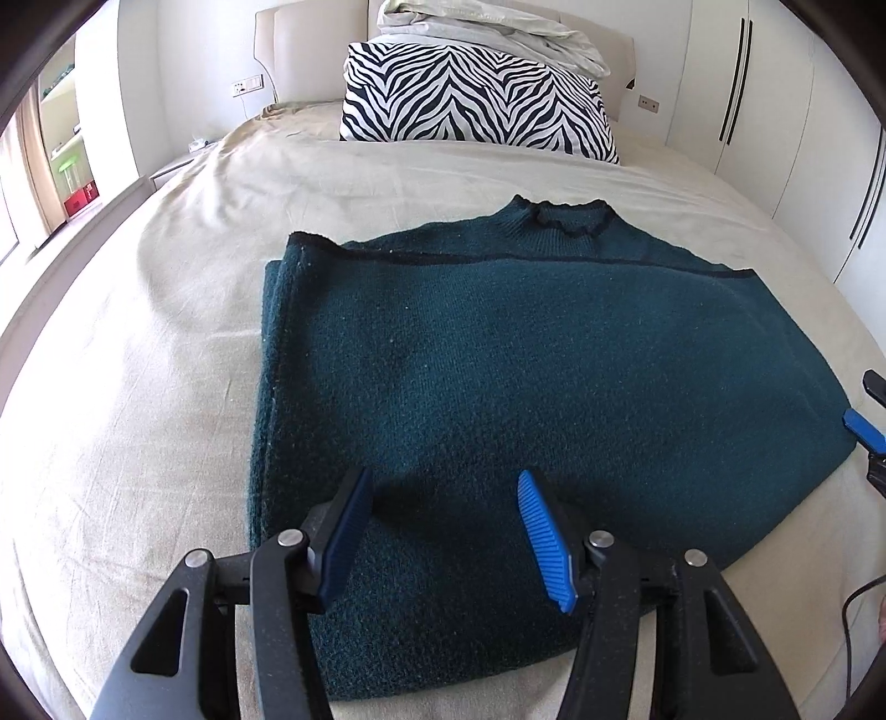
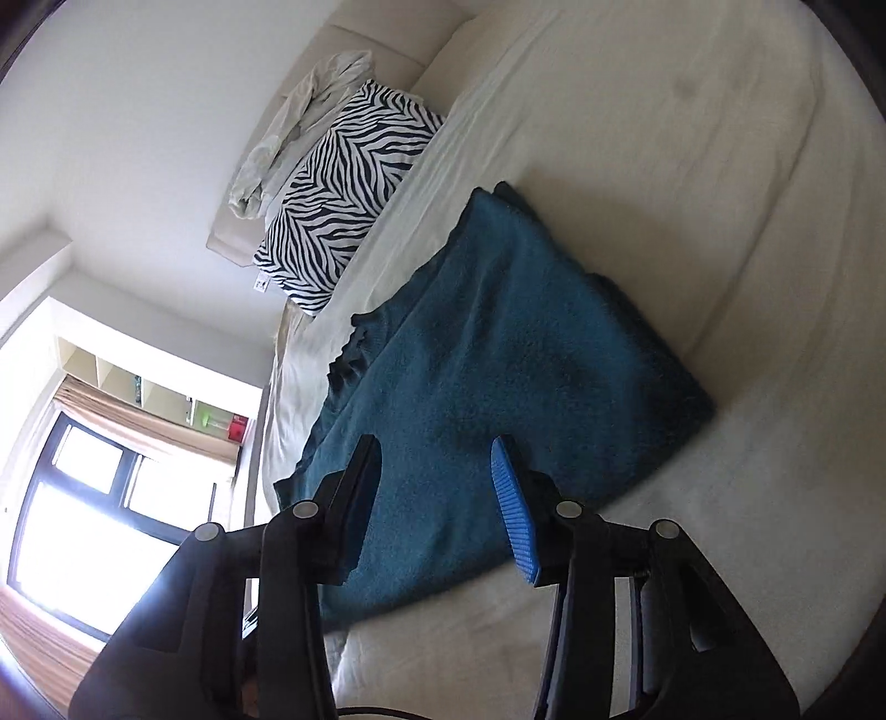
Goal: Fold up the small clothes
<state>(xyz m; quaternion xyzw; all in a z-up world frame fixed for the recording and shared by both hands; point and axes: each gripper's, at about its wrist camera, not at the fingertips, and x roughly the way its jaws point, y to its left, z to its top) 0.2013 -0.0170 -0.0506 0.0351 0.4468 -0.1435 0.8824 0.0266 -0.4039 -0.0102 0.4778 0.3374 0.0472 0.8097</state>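
A dark teal knitted sweater (image 1: 498,354) lies folded flat on the beige bed (image 1: 138,387), its collar pointing toward the headboard. My left gripper (image 1: 443,487) is open and empty, hovering just above the sweater's near edge. My right gripper (image 2: 437,454) is open and empty, above the sweater (image 2: 487,360) at its other side; this view is rolled sideways. A blue fingertip of the right gripper (image 1: 864,429) shows at the right edge of the left wrist view, beside the sweater's right corner.
A zebra-print pillow (image 1: 476,99) and a crumpled pale blanket (image 1: 487,27) lie at the headboard. White wardrobe doors (image 1: 775,111) stand along the right. A window (image 2: 99,498) and shelves stand past the bed's left side. Bare sheet surrounds the sweater.
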